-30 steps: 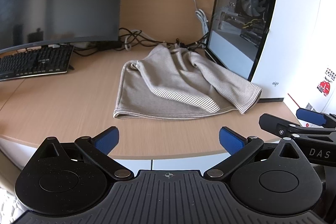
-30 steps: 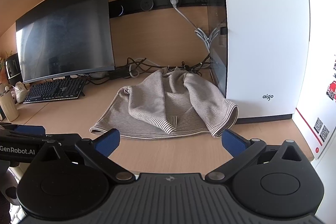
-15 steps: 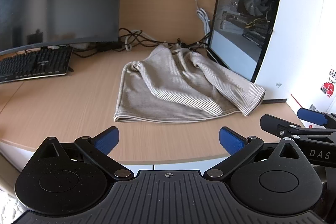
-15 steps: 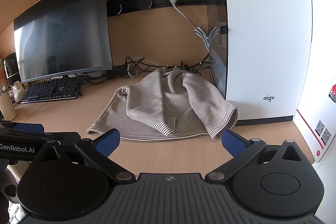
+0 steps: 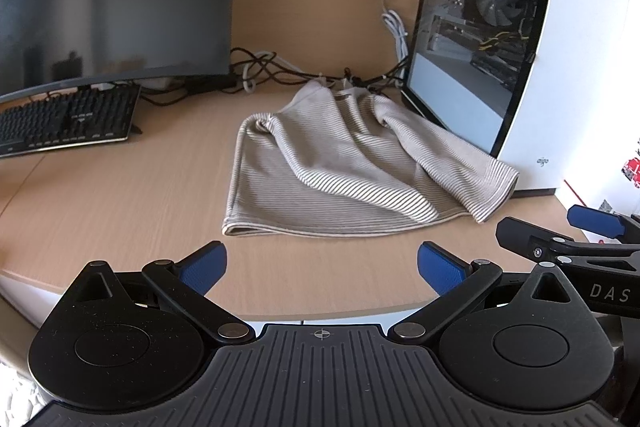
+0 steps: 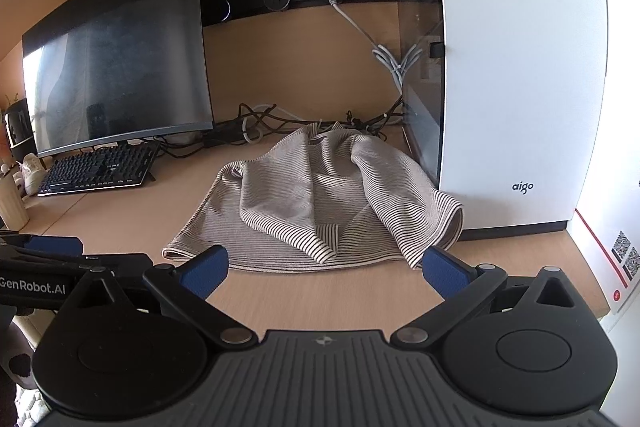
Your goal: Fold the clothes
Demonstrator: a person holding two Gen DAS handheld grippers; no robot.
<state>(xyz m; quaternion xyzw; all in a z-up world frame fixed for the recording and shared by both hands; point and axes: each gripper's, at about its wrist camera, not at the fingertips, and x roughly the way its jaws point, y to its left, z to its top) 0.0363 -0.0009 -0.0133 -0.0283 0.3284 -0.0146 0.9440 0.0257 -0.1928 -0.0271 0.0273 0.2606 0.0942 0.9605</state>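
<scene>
Since a second ago both views have crept a little closer to the table's front edge and the garment sits slightly lower in them, though the cloth itself has not shifted. The beige, finely striped ribbed knit garment lies loosely heaped on the pale wooden table, its hem running straight along the near side, one sleeve or flap thrown across the middle and its right fold lying against the foot of the white glass-sided computer case; it looks partly doubled over but rumpled, which would suit either a half-made fold or a heap waiting to be squared. The left hand-held gripper hangs short of the hem, blue pads spread wide with nothing between them, and the right hand-held gripper does likewise, wide apart and empty, just before the near fold. A curved black monitor and black keyboard stand well apart to the left. No box, basket or drawer shows anywhere.
</scene>
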